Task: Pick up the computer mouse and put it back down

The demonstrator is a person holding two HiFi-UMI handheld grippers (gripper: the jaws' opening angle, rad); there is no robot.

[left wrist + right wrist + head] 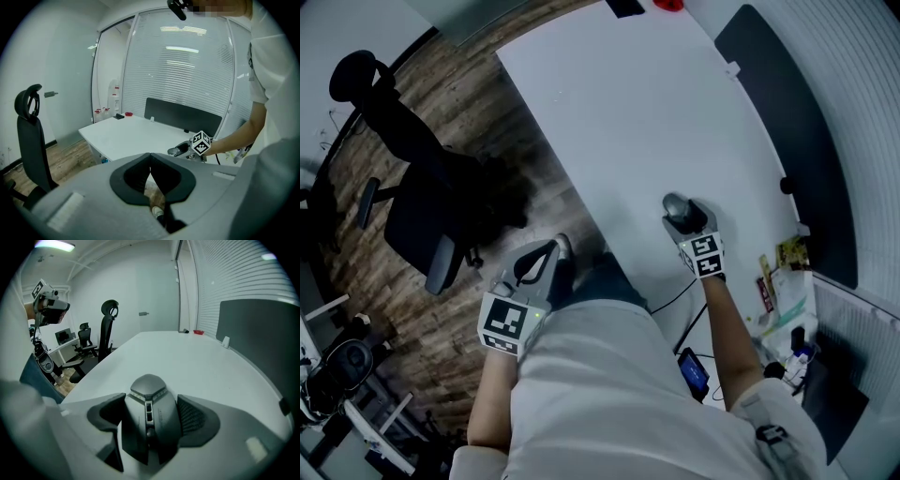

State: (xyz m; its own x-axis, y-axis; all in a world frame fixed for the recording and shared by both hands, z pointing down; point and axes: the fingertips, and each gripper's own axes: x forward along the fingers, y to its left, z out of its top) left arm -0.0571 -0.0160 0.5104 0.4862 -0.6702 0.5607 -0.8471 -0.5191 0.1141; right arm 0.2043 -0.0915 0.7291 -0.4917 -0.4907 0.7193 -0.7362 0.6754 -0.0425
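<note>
A grey angular computer mouse (150, 418) lies on the white table (187, 357), close to its near edge, seen from above as the mouse (674, 202). My right gripper (152, 411) stands open around it, one dark pad on each side with a narrow gap to the mouse's flanks. From the head view this right gripper (686, 220) reaches over the table edge. My left gripper (553, 253) hangs off the table over the wooden floor, and in its own view the left gripper (150, 157) is shut with nothing between its pads. That view also catches the mouse (174, 151) in the distance.
A black office chair (412, 197) stands on the floor to the left. A dark divider panel (787, 122) runs along the table's far right side. Small packets and clutter (783, 291) sit at the right, with a phone (694, 370) and cable below the table edge.
</note>
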